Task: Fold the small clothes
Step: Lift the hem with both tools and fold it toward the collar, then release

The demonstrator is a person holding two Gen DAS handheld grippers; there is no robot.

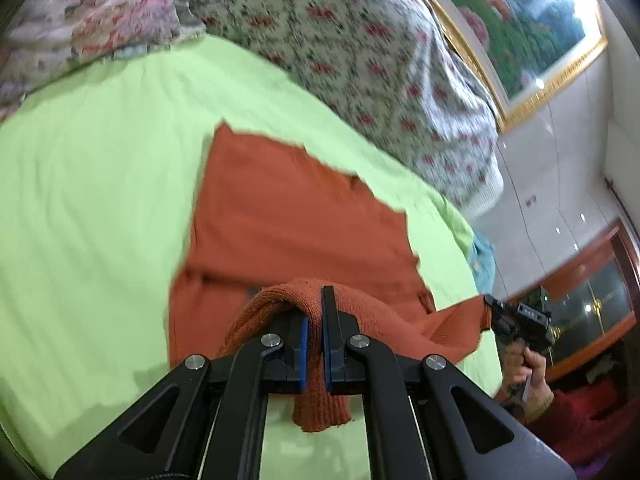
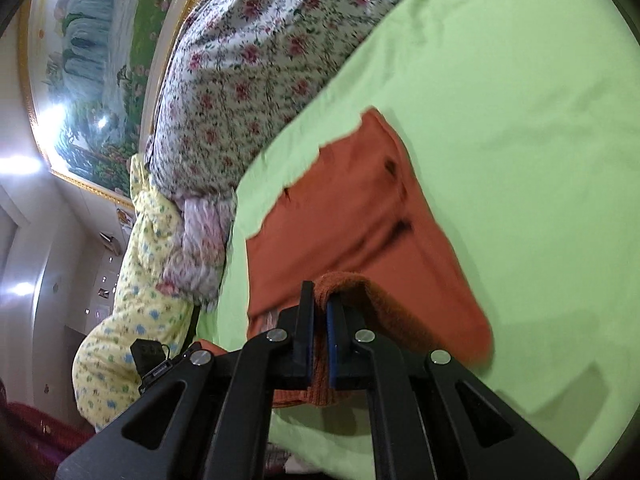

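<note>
A rust-orange knitted garment [image 1: 288, 216] lies spread on a light green bed sheet [image 1: 100, 200], its far part flat on the sheet and its near edge lifted off it.

In the left wrist view, the left gripper [image 1: 316, 312], black with blue pads, has its fingers pressed together on a thick ribbed fold of the garment's near edge; the knit bulges over the fingertips and a short flap hangs down between the jaws. To the right in that view, the same edge stretches across to the right gripper [image 1: 494, 310], held by a person's hand [image 1: 528, 372] near the right side of the bed.

In the right wrist view, the right gripper [image 2: 320, 304] is likewise clamped on a bunched fold of the orange knit [image 2: 360, 208], which wraps over the right finger and drops between the blue pads.

Beyond the garment, at the far side of the sheet, a quilt with small red flowers on white [image 1: 360, 60] is heaped up. A second floral bedcover in pink and grey [image 1: 80, 12] lies at the far left. A yellow padded cloth with blue dots [image 2: 132, 300] hangs at the left of the right wrist view. A gold-framed landscape painting [image 1: 520, 20] hangs on the wall behind the bed.
</note>
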